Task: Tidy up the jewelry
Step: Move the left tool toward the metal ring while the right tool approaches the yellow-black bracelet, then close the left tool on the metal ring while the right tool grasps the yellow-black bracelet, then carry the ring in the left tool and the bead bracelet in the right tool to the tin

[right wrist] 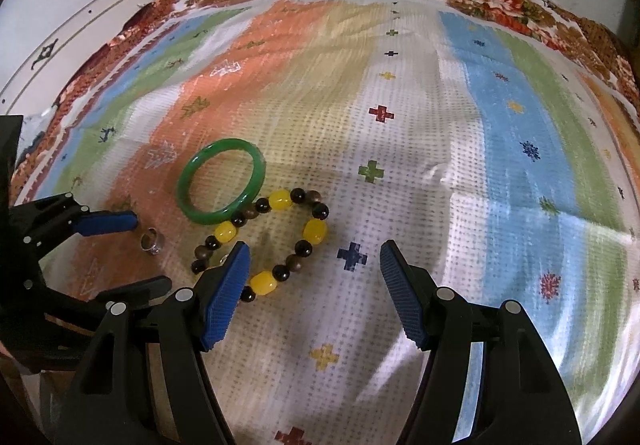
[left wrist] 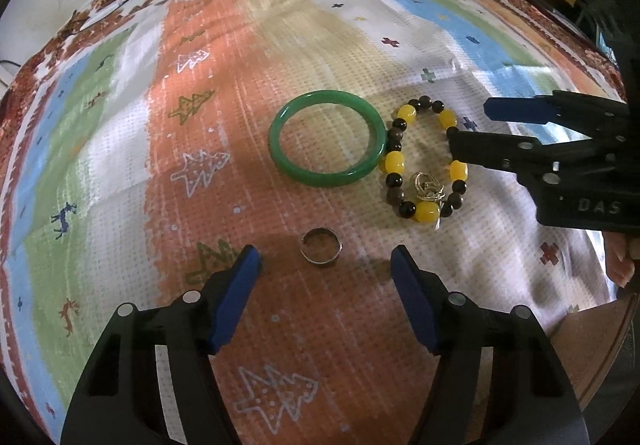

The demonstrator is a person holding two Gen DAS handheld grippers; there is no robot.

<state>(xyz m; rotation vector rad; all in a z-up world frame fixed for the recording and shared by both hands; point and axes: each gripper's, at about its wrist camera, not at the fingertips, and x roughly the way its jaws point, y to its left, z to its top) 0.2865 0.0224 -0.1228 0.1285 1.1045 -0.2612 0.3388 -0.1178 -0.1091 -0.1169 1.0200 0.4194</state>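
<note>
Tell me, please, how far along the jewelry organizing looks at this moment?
Barely begun. Nothing looks put away: the green bangle, beaded bracelet and silver ring all lie loose on the patterned cloth, and no box or tray shows. In hand: the left claw stands open around the ring, and the right claw hangs open over the beaded bracelet. Lifting and placing every piece remains.

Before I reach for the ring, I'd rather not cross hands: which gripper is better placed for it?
Left, probably. The ring lies just ahead of the open left gripper, about centred between its fingers. The right gripper, also open, hangs over the bead bracelet, with the ring off to its side.
</note>
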